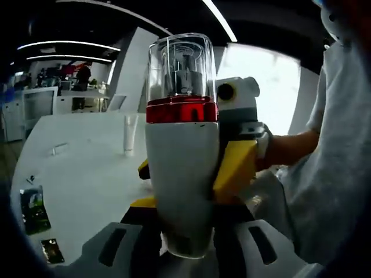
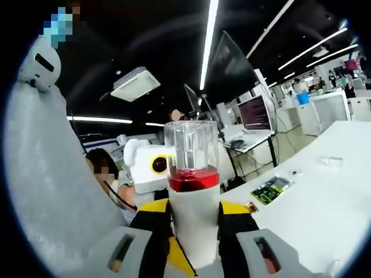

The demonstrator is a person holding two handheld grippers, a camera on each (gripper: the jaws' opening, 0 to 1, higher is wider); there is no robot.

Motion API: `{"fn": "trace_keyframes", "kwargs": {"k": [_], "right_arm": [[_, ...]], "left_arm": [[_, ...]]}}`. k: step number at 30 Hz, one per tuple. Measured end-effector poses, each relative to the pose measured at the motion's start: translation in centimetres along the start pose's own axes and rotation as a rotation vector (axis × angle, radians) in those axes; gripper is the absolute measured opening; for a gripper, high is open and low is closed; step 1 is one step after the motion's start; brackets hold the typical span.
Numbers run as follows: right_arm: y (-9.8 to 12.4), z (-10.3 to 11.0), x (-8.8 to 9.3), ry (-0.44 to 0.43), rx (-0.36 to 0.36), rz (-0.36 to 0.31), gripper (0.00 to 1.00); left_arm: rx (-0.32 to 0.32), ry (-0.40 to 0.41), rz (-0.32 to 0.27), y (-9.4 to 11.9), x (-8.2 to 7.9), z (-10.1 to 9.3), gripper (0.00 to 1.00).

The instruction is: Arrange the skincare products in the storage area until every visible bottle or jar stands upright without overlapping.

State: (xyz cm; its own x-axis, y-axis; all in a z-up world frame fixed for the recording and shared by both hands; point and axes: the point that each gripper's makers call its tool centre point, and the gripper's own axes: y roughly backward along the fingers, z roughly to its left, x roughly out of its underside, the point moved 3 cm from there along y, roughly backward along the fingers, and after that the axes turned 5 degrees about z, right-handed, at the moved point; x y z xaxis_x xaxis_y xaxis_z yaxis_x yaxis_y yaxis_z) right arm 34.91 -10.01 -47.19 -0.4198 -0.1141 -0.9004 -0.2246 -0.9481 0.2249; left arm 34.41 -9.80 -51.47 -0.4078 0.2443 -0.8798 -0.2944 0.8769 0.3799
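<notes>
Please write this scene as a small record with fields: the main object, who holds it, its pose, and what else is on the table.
main object: white pump bottle with a red band and a clear cap
held by: left hand-held gripper and right hand-held gripper, jaws closed on its body from opposite sides
pose: upright in the grip, lifted above the white table
other product: white tube standing upright on the table, apart
also on table: dark sachets lying flat near the edge
person: grey sleeve behind the bottle
</notes>
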Motion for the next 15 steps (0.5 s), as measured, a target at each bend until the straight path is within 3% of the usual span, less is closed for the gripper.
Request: {"fn": "trace_keyframes", "kwargs": {"k": [2, 5, 10, 15], "right_arm": [[-0.2, -0.3, -0.3, 0.021, 0.057, 0.008, 0.25], [-0.7, -0.6, -0.5, -0.046, 0.109, -0.008, 0.27], [-1.3, -1.0, -0.6, -0.089, 0.191, -0.029, 0.29], [-1.4, -1.0, -0.5, -0.057, 0.232, -0.023, 0.28]], "left_arm": [[-0.034, 0.002, 0.000, 0.1, 0.0, 0.6, 0.32], [-0.071, 0.001, 0.003, 0.1, 0.1, 1.2, 0.32], [-0.139, -0.033, 0.038, 0.1, 0.5, 1.7, 0.32], [-0.148, -0.039, 0.044, 0.2, 0.6, 1.9, 0.32]]}}
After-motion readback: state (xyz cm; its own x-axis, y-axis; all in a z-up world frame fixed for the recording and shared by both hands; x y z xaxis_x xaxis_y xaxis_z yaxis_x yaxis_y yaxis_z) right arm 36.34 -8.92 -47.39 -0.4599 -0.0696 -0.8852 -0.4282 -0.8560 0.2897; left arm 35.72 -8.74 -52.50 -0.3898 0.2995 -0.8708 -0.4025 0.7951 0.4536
